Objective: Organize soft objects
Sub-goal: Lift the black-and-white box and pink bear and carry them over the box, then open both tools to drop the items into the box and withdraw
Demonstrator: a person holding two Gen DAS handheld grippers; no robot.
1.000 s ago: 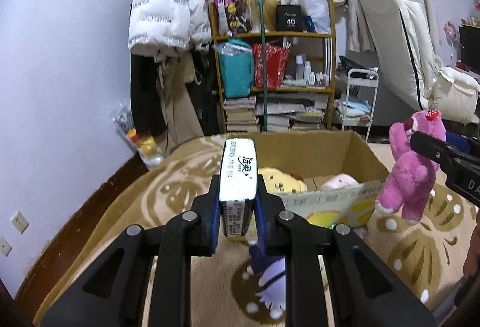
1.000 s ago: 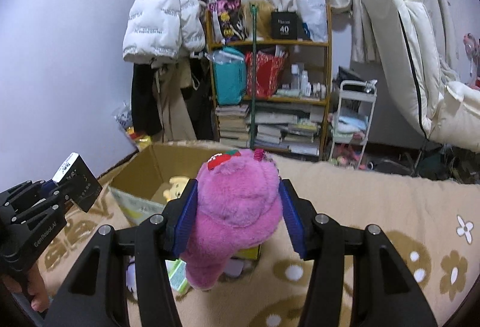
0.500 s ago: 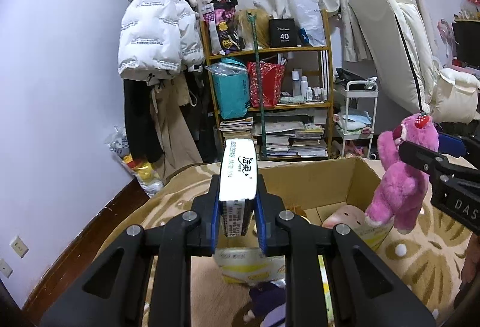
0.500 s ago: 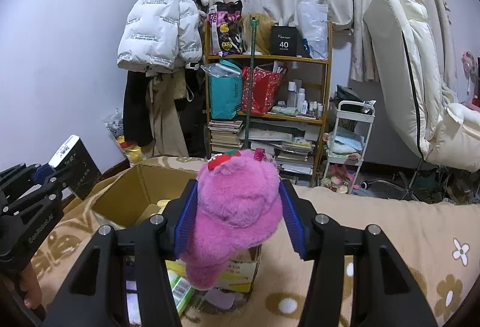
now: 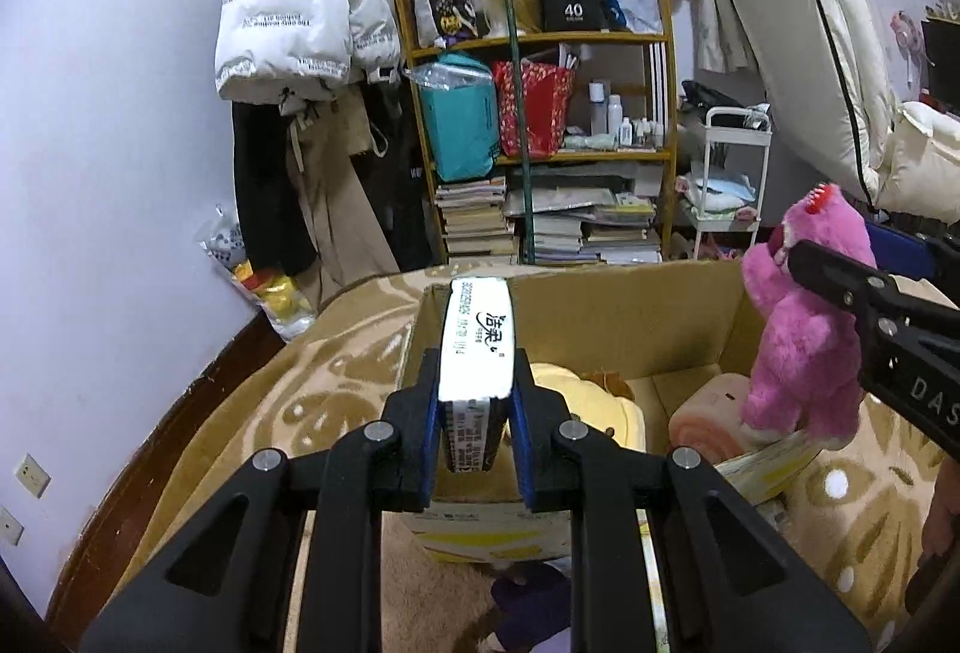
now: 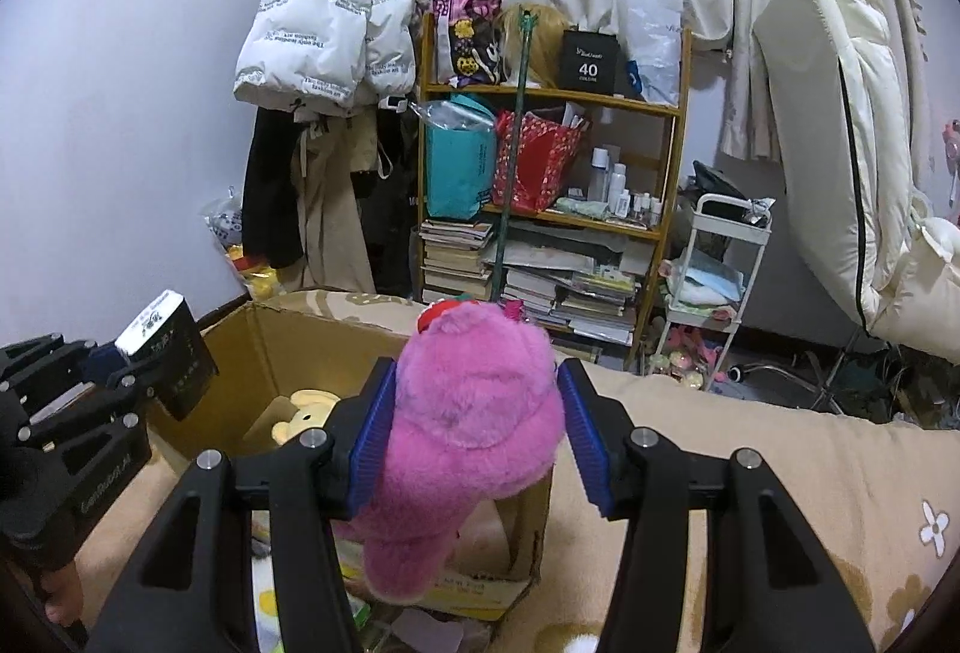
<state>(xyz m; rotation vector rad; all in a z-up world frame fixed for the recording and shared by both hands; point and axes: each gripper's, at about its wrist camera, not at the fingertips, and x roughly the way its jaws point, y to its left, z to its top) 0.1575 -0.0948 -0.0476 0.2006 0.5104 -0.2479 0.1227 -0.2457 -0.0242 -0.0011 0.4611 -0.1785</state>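
Left gripper (image 5: pixel 475 401) clamped narrow on a tissue pack (image 5: pixel 476 347), held on edge, long axis pointing away at 12 o'clock, poised over the near-left corner of the cardboard box (image 5: pixel 600 311); likely carried that way so it can drop straight in.

Right gripper (image 6: pixel 474 413) pressed into the head of a pink plush bear (image 6: pixel 474 425), fur bulging past both pads, body dangling below. In the left view, bear (image 5: pixel 807 329) hanging at 3 o'clock over the box's right wall, feet near the rim. Judged ready for release into the box.

Inside the box: yellow plush (image 5: pixel 576 401) at centre, pale pink cushion-like toy (image 5: pixel 708 413) toward 4 o'clock. Free floor toward the back only.

Box sitting on a bed with a tan patterned blanket (image 5: pixel 288 401). Purple plush (image 5: pixel 540 605) loose at 6 o'clock, outside the box. Bookshelf (image 5: pixel 540 149) and white puffer jacket (image 5: pixel 294 17) at 12 o'clock, well apart. Possible obstacle: both grippers converging on 1 opening.
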